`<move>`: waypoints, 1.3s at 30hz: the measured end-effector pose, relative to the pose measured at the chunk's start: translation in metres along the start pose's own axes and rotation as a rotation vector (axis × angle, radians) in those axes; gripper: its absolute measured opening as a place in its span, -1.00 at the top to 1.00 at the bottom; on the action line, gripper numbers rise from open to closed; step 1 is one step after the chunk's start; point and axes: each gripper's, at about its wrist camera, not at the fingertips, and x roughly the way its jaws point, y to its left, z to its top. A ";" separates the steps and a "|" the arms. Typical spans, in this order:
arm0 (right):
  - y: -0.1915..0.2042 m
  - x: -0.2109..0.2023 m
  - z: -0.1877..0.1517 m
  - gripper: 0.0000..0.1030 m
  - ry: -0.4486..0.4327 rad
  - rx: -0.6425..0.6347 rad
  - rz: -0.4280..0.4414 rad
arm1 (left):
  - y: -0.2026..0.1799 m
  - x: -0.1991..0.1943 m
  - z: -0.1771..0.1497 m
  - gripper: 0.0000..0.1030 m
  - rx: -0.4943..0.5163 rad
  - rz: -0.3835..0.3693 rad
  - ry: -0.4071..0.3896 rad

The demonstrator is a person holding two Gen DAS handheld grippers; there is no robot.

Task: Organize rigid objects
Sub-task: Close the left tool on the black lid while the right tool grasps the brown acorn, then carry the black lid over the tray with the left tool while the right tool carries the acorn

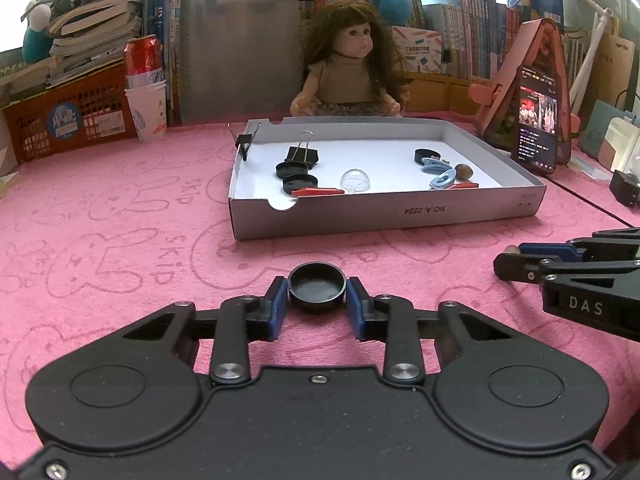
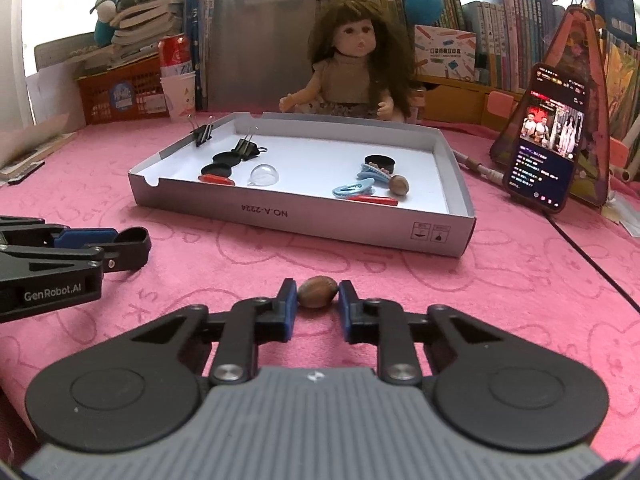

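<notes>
Left wrist view, left tool [image 1: 317, 294] angled downward clamping black cap [image 1: 317, 286], right tool [image 2: 318, 294] likewise pinching nut [image 2: 317, 291]

This looks like a home study or a child's room. Behind the surface covered by a pink rabbit-print cloth [image 1: 120, 208] stand crowded shelves of books [image 2: 500, 20], a long-haired brown doll [image 1: 352, 68], blue plush toys [image 1: 36, 36] and an orange plastic basket [image 1: 68, 120].

A round black cap [image 1: 317, 287] sits open side up on the pink cloth, clamped at its sides. A brown oval nut [image 2: 317, 291] lies on its side, likewise clamped. Behind both, a shallow white box [image 2: 400, 236] holds caps, clips, a clear dome [image 2: 264, 175] and another nut [image 2: 399, 183].
</notes>
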 end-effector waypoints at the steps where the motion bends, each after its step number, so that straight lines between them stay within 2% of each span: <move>1: -0.001 0.000 0.000 0.49 -0.001 0.005 0.003 | 0.000 0.000 0.000 0.42 -0.002 -0.003 0.000; 12: 0.001 -0.005 0.003 0.49 -0.029 0.005 0.005 | -0.005 -0.006 0.003 0.42 -0.005 -0.030 -0.013; 21: -0.001 -0.006 0.001 0.49 -0.028 0.017 -0.003 | -0.007 -0.002 -0.001 0.41 0.000 -0.008 -0.013; 27: 0.000 -0.006 0.000 0.49 -0.031 0.017 -0.006 | -0.009 -0.001 -0.002 0.26 0.001 0.004 -0.032; 31: 0.000 -0.006 0.000 0.49 -0.031 0.016 -0.006 | -0.008 0.002 -0.001 0.27 -0.007 0.005 -0.028; 32: 0.000 -0.006 0.000 0.49 -0.030 0.015 -0.006 | -0.008 0.003 -0.001 0.30 -0.010 0.004 -0.024; 33: 0.000 -0.006 0.001 0.49 -0.031 0.014 -0.006 | -0.007 0.004 -0.001 0.41 -0.017 0.003 -0.019; 39: 0.000 -0.006 0.002 0.49 -0.037 0.009 -0.017 | -0.006 0.002 0.005 0.42 -0.024 -0.019 -0.024</move>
